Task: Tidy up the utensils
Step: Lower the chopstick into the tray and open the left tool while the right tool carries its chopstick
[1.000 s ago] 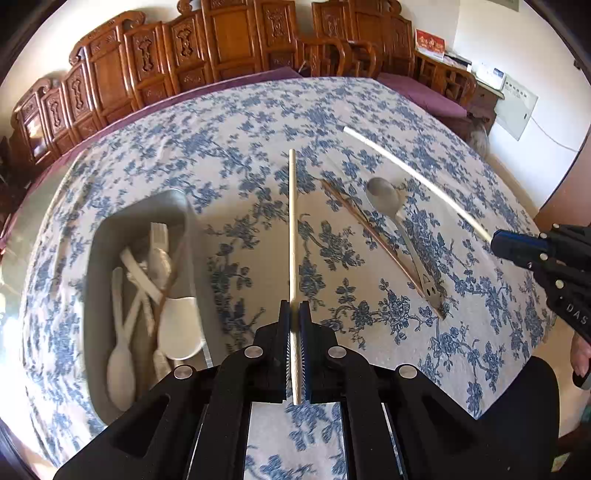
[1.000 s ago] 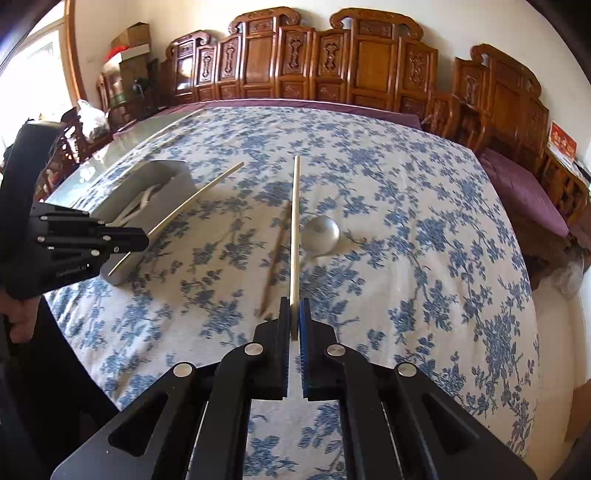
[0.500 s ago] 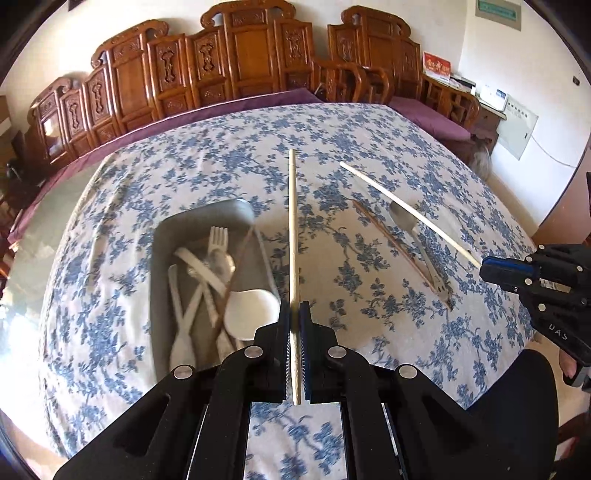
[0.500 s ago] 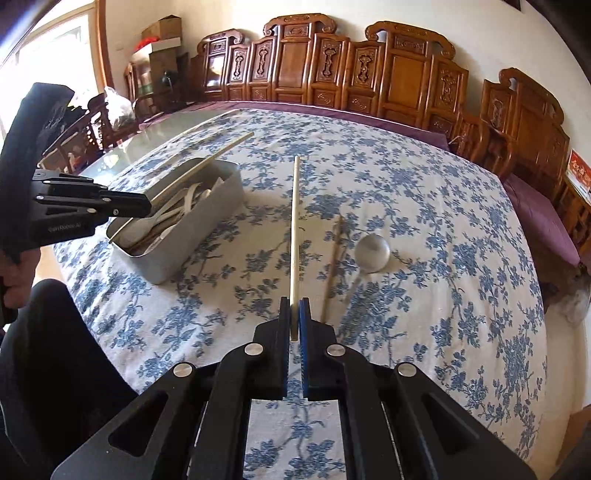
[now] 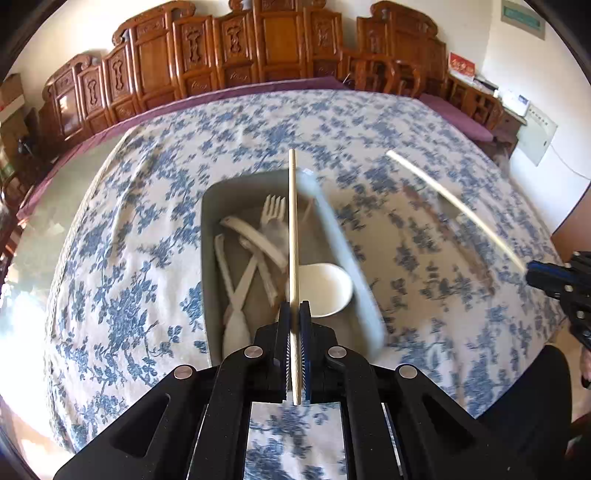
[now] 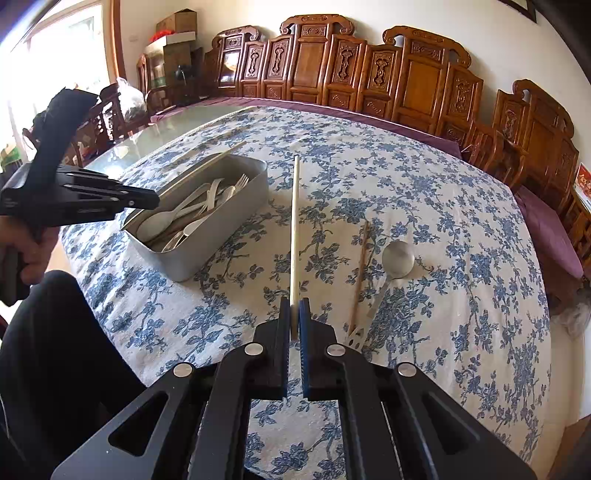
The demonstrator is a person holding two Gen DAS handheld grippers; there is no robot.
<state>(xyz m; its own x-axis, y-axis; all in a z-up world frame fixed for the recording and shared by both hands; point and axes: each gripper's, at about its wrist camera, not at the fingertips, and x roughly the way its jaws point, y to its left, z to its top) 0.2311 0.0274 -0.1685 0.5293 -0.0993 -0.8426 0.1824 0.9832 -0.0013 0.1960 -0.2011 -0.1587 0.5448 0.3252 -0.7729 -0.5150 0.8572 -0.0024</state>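
Note:
My left gripper [image 5: 294, 308] is shut on a pale chopstick [image 5: 293, 221] and holds it in the air above the grey metal tray [image 5: 210, 229], which holds white plastic spoons and a fork. My right gripper [image 6: 294, 308] is shut on a second pale chopstick [image 6: 294, 229] and holds it above the tablecloth, right of the tray [image 6: 221, 236]. In the right wrist view the left gripper [image 6: 151, 201] hovers over the tray's near left end. A brown chopstick [image 6: 360, 273] and a metal spoon [image 6: 397, 256] lie on the cloth to the right.
The round table carries a blue floral cloth [image 6: 443, 206]. Carved wooden chairs [image 6: 369, 74] ring the far side. A person's dark-clothed leg [image 6: 55, 350] is at the near left edge. Cardboard boxes [image 6: 173, 33] stand at the back left.
My left gripper has swung left with its chopstick, so the tray now lies directly beneath it. My right gripper has also shifted left, still holding its chopstick.

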